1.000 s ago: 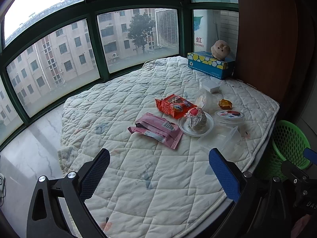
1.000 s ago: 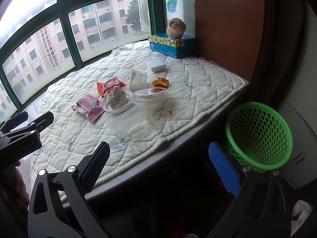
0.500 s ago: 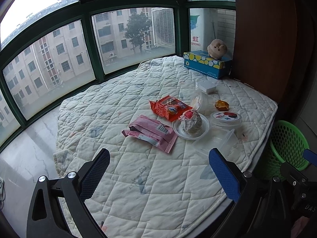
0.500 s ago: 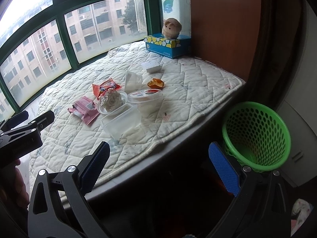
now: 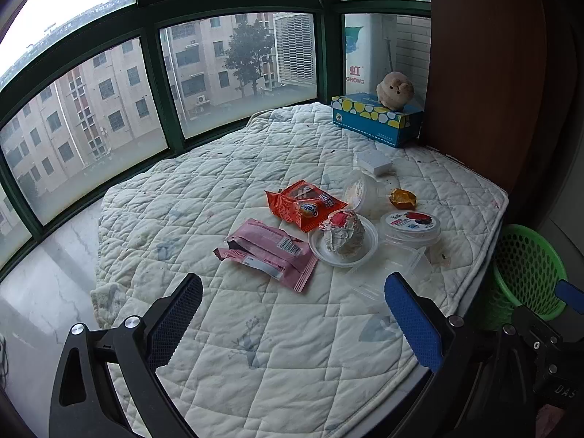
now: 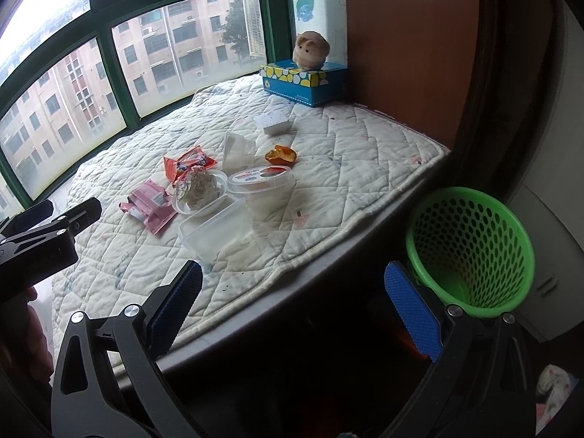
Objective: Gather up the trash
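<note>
Left wrist view: crumpled pink wrapper (image 5: 268, 252), torn open.

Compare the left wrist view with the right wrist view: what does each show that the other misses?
Only the left wrist view shows the left gripper from behind, jaws open over the white quilted mat, with the right gripper's blue tip at the edge.

Only the right wrist view looks into the green mesh basket, and shows the open right gripper over the mat's edge.

Both show the pink wrapper, orange snack bag, crumpled paper on a white dish, clear plastic tub and blue tissue box.
</note>
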